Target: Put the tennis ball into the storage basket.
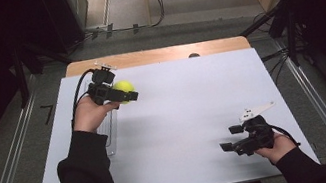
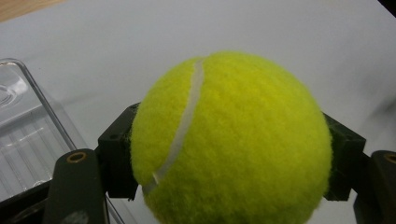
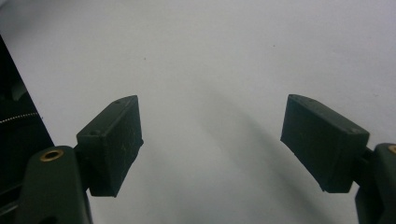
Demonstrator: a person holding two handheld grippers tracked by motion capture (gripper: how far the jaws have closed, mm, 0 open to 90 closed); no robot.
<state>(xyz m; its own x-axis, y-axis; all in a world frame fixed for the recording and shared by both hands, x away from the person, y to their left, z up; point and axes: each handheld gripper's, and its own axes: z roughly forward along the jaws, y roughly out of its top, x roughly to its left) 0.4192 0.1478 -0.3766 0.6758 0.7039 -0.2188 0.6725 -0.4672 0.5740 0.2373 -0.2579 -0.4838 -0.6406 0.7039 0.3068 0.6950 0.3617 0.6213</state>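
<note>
Where the high view begins at its lower right, the right gripper [image 1: 233,138] is held low over the white table [image 1: 191,117], its jaws spread wide with nothing between them; in the right gripper view bare pads [image 3: 114,149] are seen on either side of blank table surface. Farther up, at the upper left of the high view, the left gripper [image 1: 127,94] is clenched on a tennis ball [image 1: 124,90], which is carried just above the table beside a clear plastic tray [image 1: 111,131]. In the left gripper view the tennis ball [image 2: 233,140] is pinched across its widest part, the pads being pressed into the felt at left and right, and the clear plastic tray [image 2: 28,130] is seen at the lower left. The ball is judged to be light, springy and fuzzy, so slipping is unlikely while it is gripped across the middle; a hold nearer one end would probably let it squirt out. No fragility is expected.
</note>
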